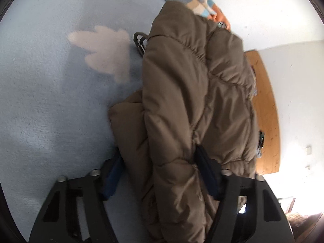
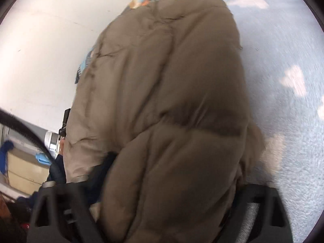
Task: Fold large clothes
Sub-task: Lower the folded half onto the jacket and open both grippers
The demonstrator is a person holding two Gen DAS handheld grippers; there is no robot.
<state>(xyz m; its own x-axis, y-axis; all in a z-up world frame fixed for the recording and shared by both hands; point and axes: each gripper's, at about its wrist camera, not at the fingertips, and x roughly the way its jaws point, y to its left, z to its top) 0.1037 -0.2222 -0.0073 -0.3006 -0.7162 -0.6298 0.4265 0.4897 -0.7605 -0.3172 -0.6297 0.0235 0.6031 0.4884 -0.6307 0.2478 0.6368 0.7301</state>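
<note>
left tool [image 1: 160,174]: its two black fingers [image 1: 208,174] sit either side of a thick fold of the brown quilted puffer jacket [image 1: 192,93]; the right-hand finger presses into the padding, the left-hand one is half hidden behind the fabric, so the grip reads as clamped on the jacket. the jacket is bunched lengthwise and rests on the pale blue fleece blanket with beige leaf-shaped patches [image 1: 60,101], running away from the camera toward a patterned orange and blue cloth [image 1: 212,8]. a grey hanger hook [image 1: 139,42] shows at its far left edge. beside it, a strip of wooden bed frame [image 1: 265,111] against a white wall [image 1: 273,16]. right tool [image 2: 162,184]: view is motion-blurred; the jacket [image 2: 172,81] fills the gap between the fingers and hides their tips, cannot tell whether they pinch it.
</note>
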